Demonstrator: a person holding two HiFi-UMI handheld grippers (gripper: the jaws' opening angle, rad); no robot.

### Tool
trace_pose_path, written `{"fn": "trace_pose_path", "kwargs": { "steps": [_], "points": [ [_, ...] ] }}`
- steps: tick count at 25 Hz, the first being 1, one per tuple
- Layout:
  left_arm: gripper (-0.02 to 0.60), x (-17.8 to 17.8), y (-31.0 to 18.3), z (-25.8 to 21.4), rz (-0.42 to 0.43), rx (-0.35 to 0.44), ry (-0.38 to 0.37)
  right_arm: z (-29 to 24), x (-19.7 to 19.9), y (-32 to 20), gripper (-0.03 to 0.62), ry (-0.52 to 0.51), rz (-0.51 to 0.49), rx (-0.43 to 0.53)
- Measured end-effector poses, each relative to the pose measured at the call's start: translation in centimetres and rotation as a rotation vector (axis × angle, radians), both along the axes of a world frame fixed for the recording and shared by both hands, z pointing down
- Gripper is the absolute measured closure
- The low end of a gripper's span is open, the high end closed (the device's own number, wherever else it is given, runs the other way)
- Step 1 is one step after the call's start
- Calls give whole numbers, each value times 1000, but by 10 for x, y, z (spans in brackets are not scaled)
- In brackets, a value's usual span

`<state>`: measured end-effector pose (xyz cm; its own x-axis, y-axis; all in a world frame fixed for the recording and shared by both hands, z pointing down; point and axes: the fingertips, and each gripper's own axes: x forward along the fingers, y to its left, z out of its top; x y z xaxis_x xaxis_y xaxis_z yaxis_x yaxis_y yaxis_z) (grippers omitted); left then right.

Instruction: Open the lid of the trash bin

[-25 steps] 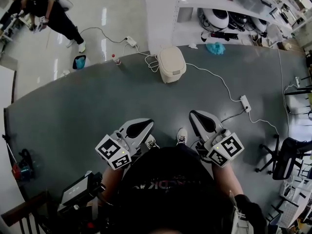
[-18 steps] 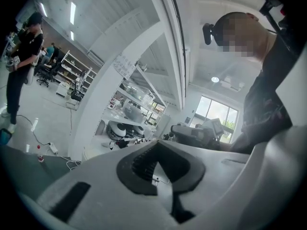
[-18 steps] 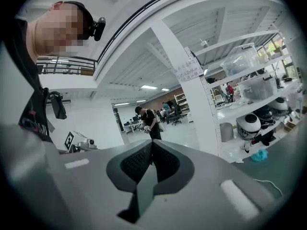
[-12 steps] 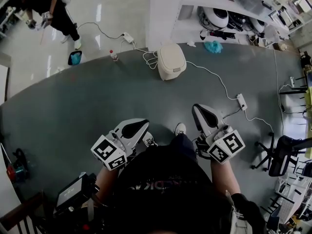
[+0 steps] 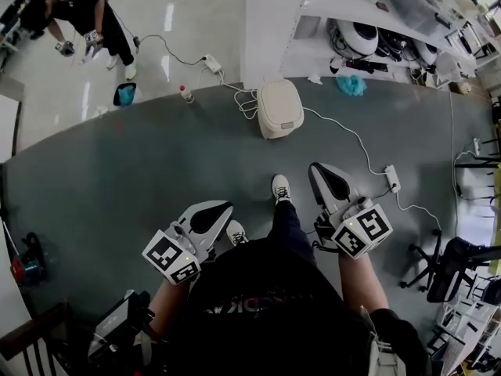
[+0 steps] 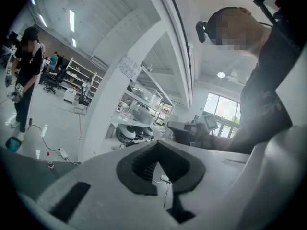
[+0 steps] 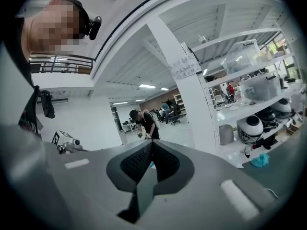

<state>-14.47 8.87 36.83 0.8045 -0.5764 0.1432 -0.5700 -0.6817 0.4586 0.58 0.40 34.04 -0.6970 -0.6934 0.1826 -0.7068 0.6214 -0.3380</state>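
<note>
No legible text or numbers.

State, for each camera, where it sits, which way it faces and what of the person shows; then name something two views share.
Head view: on the head, facing steeply down at the trash bin; left gripper, right gripper, legs show.
Left gripper view: on that gripper, facing up along its shut jaws; wearer's torso shows.
Right gripper view: likewise; wearer's head shows.
Shared: both gripper views see the white pillar.

Both arms are held low before the body. The left gripper [image 5: 221, 208] and the right gripper [image 5: 319, 171] point forward, jaws together, empty.
</note>
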Motion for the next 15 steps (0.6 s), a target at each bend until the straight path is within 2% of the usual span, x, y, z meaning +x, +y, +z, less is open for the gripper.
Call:
{"fn": "trace_pose_path", "kwargs": {
  "steps": [5,12,15],
  "points": [
    [580,25,-55,-4,-58,-7,-1,13,20,-66,586,2,-42,-29],
    [580,73,-124,11,-56,-33,-24,65,57,-147,586,110,-70,-65],
    [580,88,-147,23,-61,-66,-35,95,65,-173,586,118,-86,-117]
  ]
}}
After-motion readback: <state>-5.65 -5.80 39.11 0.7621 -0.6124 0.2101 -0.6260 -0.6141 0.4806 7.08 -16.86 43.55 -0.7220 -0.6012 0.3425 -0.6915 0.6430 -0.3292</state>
